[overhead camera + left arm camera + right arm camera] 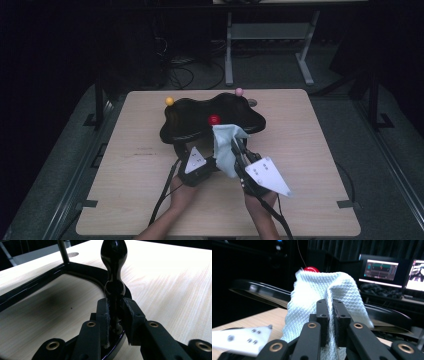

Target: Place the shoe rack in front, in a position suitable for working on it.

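- The left hand-held gripper (196,161) sits low at the near edge of the black stand (210,119), its jaws clamped on a glossy black post (113,277) that rises from the stand's curved base frame (37,285).
- The right hand-held gripper (241,156) is closed on a pale blue-white cloth (226,146); in the right gripper view the waffle-textured cloth (317,297) is pinched between the two black jaws and drapes over them on both sides.
- The cloth hangs above the worktop (140,170), its upper edge over the front rim of the stand's wavy black top, just below a red ball (214,120) on that top.
- A yellow ball (169,101) stands at the stand's left rear corner and a pink ball (239,91) at its rear right.
- The two hand-held grippers are close together, the hanging cloth between them.
- A small round grommet (252,102) lies in the worktop behind the stand.
- Past the worktop stand a grey table frame (270,40) and loose cables (180,70) on the floor; lit monitors (382,271) glow in the dark in the right gripper view.
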`<state>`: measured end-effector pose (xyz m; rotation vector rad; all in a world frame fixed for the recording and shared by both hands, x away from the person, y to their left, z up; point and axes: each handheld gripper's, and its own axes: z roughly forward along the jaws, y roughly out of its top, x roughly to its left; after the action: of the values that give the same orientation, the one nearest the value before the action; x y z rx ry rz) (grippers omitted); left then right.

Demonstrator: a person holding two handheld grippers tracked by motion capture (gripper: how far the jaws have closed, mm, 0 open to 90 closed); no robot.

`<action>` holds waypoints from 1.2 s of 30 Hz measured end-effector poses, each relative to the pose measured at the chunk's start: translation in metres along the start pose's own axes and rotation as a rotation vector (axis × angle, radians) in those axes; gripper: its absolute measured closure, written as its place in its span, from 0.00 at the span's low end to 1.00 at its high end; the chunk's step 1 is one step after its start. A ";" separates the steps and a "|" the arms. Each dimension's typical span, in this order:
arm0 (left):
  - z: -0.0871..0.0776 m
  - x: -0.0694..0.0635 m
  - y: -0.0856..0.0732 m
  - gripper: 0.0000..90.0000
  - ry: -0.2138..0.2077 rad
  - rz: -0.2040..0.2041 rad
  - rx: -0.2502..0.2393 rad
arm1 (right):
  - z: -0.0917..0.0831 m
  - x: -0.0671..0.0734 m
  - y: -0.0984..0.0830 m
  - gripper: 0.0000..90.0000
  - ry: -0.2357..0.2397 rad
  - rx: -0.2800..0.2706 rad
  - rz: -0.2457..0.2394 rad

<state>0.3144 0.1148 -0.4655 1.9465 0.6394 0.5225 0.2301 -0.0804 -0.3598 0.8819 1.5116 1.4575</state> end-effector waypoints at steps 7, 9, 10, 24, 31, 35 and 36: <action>0.000 -0.002 0.001 0.84 0.011 0.028 0.006 | 0.033 0.017 0.005 0.94 0.066 0.068 -0.016; 0.000 -0.002 0.001 0.84 0.013 0.026 0.003 | 0.036 0.022 0.007 0.94 0.111 0.079 -0.008; 0.000 -0.002 0.001 0.84 0.009 0.023 0.002 | 0.036 0.022 0.008 0.94 0.112 0.083 -0.017; 0.000 -0.001 0.000 0.84 0.002 0.039 0.007 | 0.040 0.017 0.020 0.94 0.176 0.139 -0.051; 0.001 -0.004 0.000 0.84 -0.006 0.019 0.003 | 0.039 0.031 0.030 0.94 0.244 0.126 -0.041; 0.000 -0.005 0.000 0.84 -0.005 0.008 0.006 | 0.038 0.041 0.037 0.94 0.298 0.120 -0.094; 0.001 -0.005 0.000 0.84 -0.014 0.009 0.001 | 0.038 0.040 0.037 0.94 0.291 0.127 -0.100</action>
<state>0.3114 0.1110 -0.4663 1.9533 0.6219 0.5139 0.2464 -0.0262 -0.3253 0.6764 1.8533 1.4765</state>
